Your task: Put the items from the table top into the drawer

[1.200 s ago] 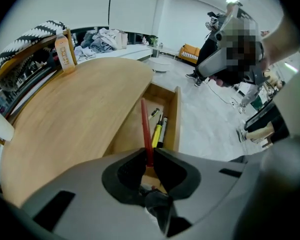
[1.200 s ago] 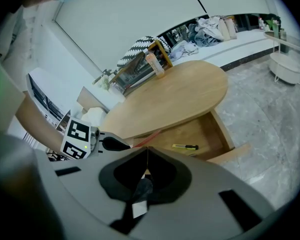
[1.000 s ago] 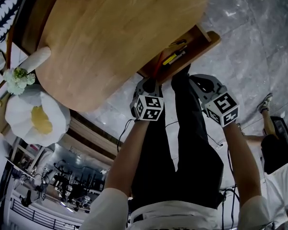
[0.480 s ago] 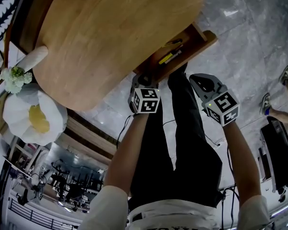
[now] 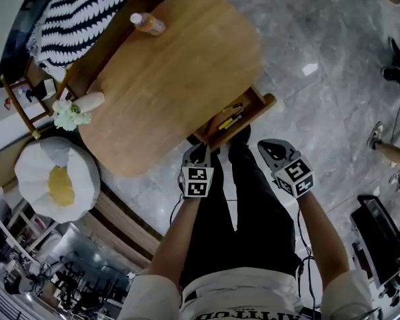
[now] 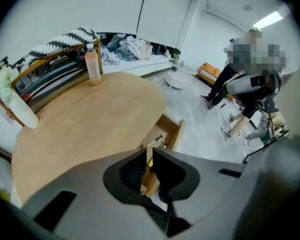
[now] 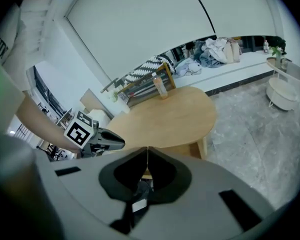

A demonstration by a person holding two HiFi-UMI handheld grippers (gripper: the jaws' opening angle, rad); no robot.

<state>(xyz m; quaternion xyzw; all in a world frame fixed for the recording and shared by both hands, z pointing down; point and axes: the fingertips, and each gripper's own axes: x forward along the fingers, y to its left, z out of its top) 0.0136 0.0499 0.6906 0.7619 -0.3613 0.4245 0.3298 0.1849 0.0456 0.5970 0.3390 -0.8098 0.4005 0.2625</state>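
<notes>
Upright orange-filled plastic bottle (image 5: 149, 23) on oval wooden bench (image 5: 187, 79): we judged it light, slick, graspable mid-body; left gripper (image 5: 200, 149) had just narrowed, empty; right gripper (image 5: 267, 147) closed, empty

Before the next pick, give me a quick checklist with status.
1. Drawer open: ok. The drawer is pulled out from under the table, with pen-like items lying in it.
2. Table top cleared: not ok. A bottle stands upright at the table's far edge.
3. Left gripper empty: ok. The left gripper has just been closing its jaws to a narrow gap, and nothing is between them.
4. Right gripper ready to grasp: not ok. The right gripper has its jaws together and is empty.
5. Room in the drawer for the bottle: cannot tell.
</notes>
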